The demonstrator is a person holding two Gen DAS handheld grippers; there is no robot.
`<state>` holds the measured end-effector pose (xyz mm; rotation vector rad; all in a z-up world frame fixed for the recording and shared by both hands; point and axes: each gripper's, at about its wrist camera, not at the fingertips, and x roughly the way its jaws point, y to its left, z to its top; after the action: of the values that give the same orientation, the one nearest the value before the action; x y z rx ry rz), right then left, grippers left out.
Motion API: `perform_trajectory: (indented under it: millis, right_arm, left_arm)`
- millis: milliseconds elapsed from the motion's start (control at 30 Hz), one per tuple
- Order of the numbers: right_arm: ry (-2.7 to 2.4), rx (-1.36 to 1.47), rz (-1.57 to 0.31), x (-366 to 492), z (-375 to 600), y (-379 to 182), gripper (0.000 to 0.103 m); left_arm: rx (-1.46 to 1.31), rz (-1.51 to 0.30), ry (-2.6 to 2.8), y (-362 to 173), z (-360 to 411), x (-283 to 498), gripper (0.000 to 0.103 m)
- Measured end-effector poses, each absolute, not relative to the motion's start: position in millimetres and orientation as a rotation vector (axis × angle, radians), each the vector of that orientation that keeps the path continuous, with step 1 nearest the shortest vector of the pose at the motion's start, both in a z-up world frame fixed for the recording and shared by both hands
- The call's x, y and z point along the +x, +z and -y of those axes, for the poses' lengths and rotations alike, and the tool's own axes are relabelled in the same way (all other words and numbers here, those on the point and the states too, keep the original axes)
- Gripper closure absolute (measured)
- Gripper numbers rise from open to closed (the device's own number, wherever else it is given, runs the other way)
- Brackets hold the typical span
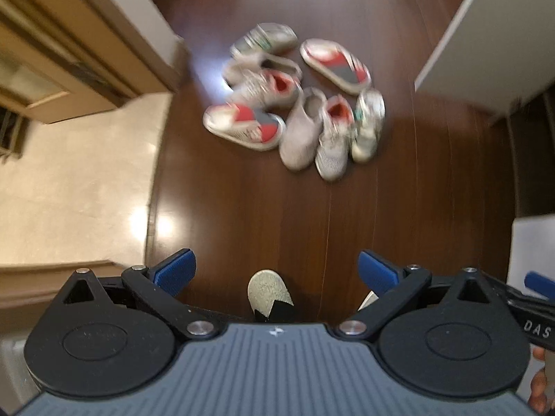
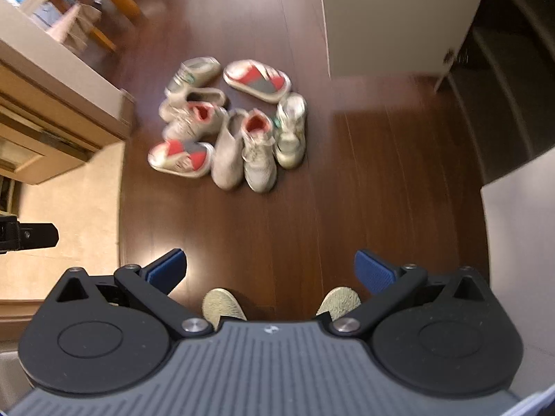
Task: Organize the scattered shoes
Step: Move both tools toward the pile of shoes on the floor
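Note:
Several shoes lie in a loose heap (image 1: 295,100) on the dark wooden floor, also seen in the right wrist view (image 2: 232,124). Among them are two red and grey slides (image 1: 334,66) (image 1: 244,124), a beige slip-on (image 1: 301,128), grey knit sneakers with red lining (image 1: 333,138) and a white sneaker (image 1: 367,124). My left gripper (image 1: 275,272) is open and empty, held high above the floor, well short of the heap. My right gripper (image 2: 270,270) is open and empty, likewise high and short of the heap.
The person's two feet in glittery slippers (image 2: 222,303) (image 2: 338,301) stand below the grippers. A white door (image 2: 392,17) stands at the right, a wooden cabinet (image 2: 59,104) at the left. A pale tiled step (image 1: 79,187) borders the wood floor on the left.

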<state>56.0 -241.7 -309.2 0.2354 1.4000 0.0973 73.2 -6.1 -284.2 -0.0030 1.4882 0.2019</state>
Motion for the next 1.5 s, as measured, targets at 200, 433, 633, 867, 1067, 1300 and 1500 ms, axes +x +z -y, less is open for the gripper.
perform_trajectory:
  millis: [200,433,633,867,1067,1300,1500]
  right_arm:
    - [0.055,0.34,-1.474,71,217,-477,0.001]
    - [0.087,0.403,-1.367,110,214,-589,0.004]
    - [0.183,0.497,-0.977,152,246,-564,0.003]
    - [0.184,0.683,-0.889,173,254,-570,0.002]
    - [0.249,0.768,-0.86,152,274,-566,0.002]
    - [0.258,0.811,-0.856,137,293,-554,0.001]
    - [0.305,0.758,-0.813,135,294,-558,0.001]
  left_arm:
    - [0.037,-1.505,0.188,-435,-12,108,0.002]
    - [0.12,-1.349,0.124,-570,-18,143,0.002]
    - [0.165,-1.221,0.057,-610,-2,193,0.003]
    - [0.051,-1.058,0.161,-579,-5,214,0.001]
    - [0.2,-1.049,0.078,-594,-7,201,0.001]
    - [0.187,-1.042,0.106,-599,-19,195,0.001]
    - [0.181,-1.041,0.125,-602,-31,186,0.001]
